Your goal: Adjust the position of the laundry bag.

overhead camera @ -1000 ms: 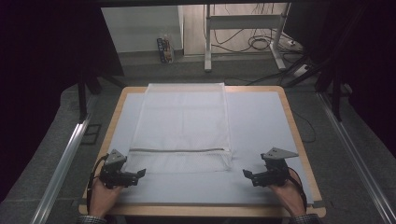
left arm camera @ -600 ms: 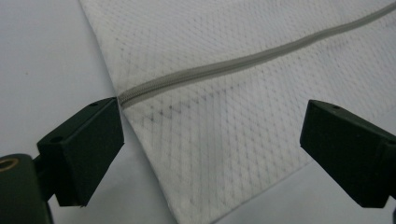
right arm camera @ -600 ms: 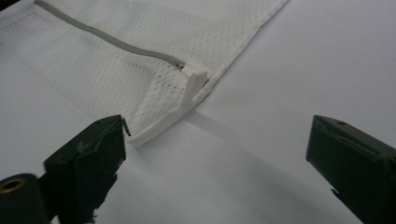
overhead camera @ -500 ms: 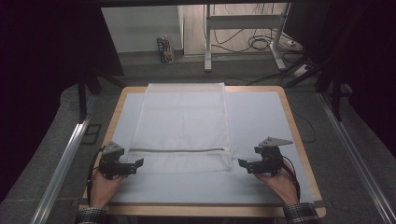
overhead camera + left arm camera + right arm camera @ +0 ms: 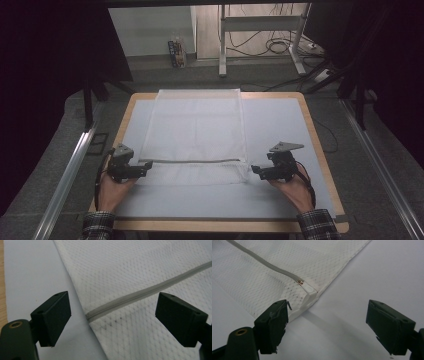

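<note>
The person's hands come in over the near edge of the table (image 5: 320, 150), one gripper in each. The left gripper (image 5: 145, 169) sits at the left edge of the white mesh bag (image 5: 200, 125), level with the zipper (image 5: 192, 161); its jaws stand apart, gripping nothing, and have just been closing a little, with the bag's edge and the zipper's end lying between them in the left gripper view. The right gripper (image 5: 256, 171) is at the bag's near right corner, jaws likewise apart and just narrowing, the white zipper pull (image 5: 308, 293) just ahead of one pad and not pinched. The bag lies flat on the pale mat (image 5: 280, 125), running away to the table's far edge. Beyond stand a metal frame (image 5: 260, 30) and loose cables (image 5: 280, 47) on the floor.
</note>
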Demonstrator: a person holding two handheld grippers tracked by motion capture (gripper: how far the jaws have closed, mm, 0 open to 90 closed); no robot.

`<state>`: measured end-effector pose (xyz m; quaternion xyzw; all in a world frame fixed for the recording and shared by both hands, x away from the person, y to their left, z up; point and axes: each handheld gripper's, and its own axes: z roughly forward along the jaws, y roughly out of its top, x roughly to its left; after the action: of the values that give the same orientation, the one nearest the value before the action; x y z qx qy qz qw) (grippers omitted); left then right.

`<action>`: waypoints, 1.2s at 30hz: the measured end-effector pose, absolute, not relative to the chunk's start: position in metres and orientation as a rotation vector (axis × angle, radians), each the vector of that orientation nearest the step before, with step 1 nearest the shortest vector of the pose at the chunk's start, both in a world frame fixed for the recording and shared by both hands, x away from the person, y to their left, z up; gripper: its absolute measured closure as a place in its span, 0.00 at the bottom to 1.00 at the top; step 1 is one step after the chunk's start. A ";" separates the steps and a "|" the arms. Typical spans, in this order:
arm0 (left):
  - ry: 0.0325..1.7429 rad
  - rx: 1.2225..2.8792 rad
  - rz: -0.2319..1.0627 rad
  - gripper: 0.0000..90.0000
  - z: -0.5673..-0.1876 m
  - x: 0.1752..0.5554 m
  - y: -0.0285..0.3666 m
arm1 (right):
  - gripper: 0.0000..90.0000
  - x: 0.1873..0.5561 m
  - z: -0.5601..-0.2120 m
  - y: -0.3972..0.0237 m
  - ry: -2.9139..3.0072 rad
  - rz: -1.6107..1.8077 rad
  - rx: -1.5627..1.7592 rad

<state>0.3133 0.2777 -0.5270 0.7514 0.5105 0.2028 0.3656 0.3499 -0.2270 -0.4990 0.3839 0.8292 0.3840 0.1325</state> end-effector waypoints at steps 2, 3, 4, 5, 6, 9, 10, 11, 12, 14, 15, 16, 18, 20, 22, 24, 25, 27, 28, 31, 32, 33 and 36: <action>1.306 1.929 0.518 0.18 -0.526 0.317 0.279 | 0.19 0.352 -0.499 -0.227 2.415 1.115 1.128; 1.305 1.928 0.517 0.20 -0.526 0.318 0.280 | 0.19 0.354 -0.498 -0.227 2.413 1.121 1.135; 1.306 1.925 0.514 0.19 -0.526 0.320 0.280 | 0.20 0.354 -0.498 -0.226 2.413 1.119 1.133; 1.306 1.925 0.509 0.20 -0.526 0.322 0.281 | 0.21 0.355 -0.498 -0.226 2.416 1.115 1.132; 1.305 1.926 0.507 0.20 -0.527 0.324 0.280 | 0.22 0.356 -0.498 -0.225 2.418 1.108 1.126; 1.306 1.940 0.514 0.21 -0.527 0.329 0.279 | 0.26 0.359 -0.498 -0.222 2.416 1.100 1.108; 1.307 1.943 0.517 0.21 -0.528 0.331 0.279 | 0.28 0.360 -0.498 -0.221 2.415 1.098 1.105; 1.309 1.946 0.518 0.21 -0.528 0.332 0.279 | 0.29 0.361 -0.497 -0.219 2.411 1.099 1.101; 1.310 1.949 0.520 0.21 -0.528 0.334 0.279 | 0.31 0.362 -0.497 -0.218 2.407 1.100 1.096; 1.314 1.947 0.521 0.24 -0.528 0.336 0.279 | 0.35 0.365 -0.496 -0.214 2.410 1.086 1.088; 1.310 1.947 0.515 0.27 -0.528 0.337 0.280 | 0.37 0.366 -0.495 -0.212 2.409 1.073 1.079; 1.311 1.942 0.517 0.29 -0.528 0.338 0.280 | 0.39 0.368 -0.495 -0.209 2.414 1.064 1.078; 1.311 1.941 0.520 0.31 -0.528 0.341 0.281 | 0.41 0.373 -0.494 -0.205 2.420 1.061 1.081; 1.312 1.945 0.533 0.33 -0.529 0.343 0.281 | 0.42 0.379 -0.493 -0.201 2.421 1.068 1.101; 1.316 1.951 0.539 0.34 -0.531 0.346 0.281 | 0.42 0.385 -0.494 -0.197 2.435 1.081 1.105; 1.322 1.953 0.553 0.35 -0.532 0.348 0.282 | 0.43 0.389 -0.495 -0.192 2.441 1.060 1.101; 1.327 1.952 0.556 0.35 -0.532 0.349 0.282 | 0.44 0.392 -0.496 -0.190 2.438 1.047 1.089; 1.336 1.951 0.560 0.36 -0.533 0.351 0.283 | 0.46 0.396 -0.499 -0.185 2.426 1.008 1.082; 1.343 1.951 0.563 0.36 -0.534 0.352 0.284 | 0.46 0.398 -0.500 -0.183 2.413 0.990 1.088; 1.356 1.945 0.556 0.38 -0.536 0.354 0.285 | 0.53 0.403 -0.502 -0.180 2.394 0.958 1.110; 1.362 1.941 0.556 0.39 -0.537 0.355 0.285 | 0.55 0.404 -0.503 -0.179 2.389 0.943 1.108; 1.363 1.940 0.550 0.39 -0.538 0.356 0.285 | 0.57 0.406 -0.504 -0.178 2.386 0.943 1.106; 1.373 1.937 0.556 0.41 -0.539 0.357 0.286 | 0.63 0.411 -0.508 -0.176 2.392 0.934 1.107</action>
<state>0.3569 0.2856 -0.5389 0.7458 0.5286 0.2141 0.3444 0.4105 -0.1761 -0.5080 0.3900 0.8427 0.3290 0.1719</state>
